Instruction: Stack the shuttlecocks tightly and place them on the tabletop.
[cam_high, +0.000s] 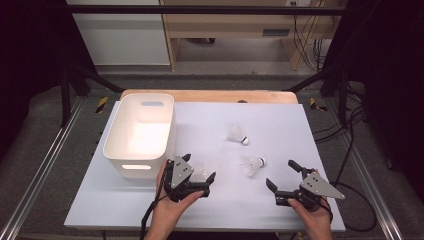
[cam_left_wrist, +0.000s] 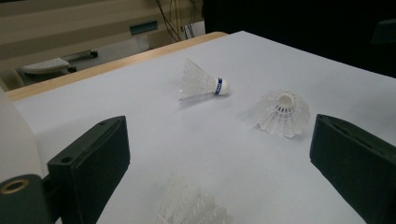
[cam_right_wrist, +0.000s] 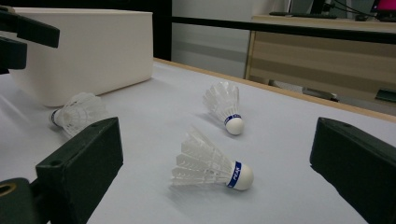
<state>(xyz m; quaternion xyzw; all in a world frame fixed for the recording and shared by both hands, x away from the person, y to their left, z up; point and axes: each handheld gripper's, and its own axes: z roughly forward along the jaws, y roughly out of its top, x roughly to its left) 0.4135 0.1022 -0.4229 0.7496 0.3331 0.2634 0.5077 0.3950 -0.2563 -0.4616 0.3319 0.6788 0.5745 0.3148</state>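
Black left gripper (cam_high: 201, 175) wide open, seemingly empty.

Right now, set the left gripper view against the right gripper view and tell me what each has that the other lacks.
Left gripper view alone: a shuttlecock's feather skirt lying between its open black jaws. Right gripper view alone: the white bin's wall, the left gripper beside it at the frame edge, and "PEAK" lettering on the nearest shuttlecock's blue band. Both: the other two shuttlecocks lying on the white table, the blue-banded far one included, and wooden furniture behind.

Three shuttlecocks (cam_high: 237, 134) (cam_high: 251, 164) (cam_high: 198, 173) lie right of the bin (cam_high: 139, 135), nearest perhaps touching it
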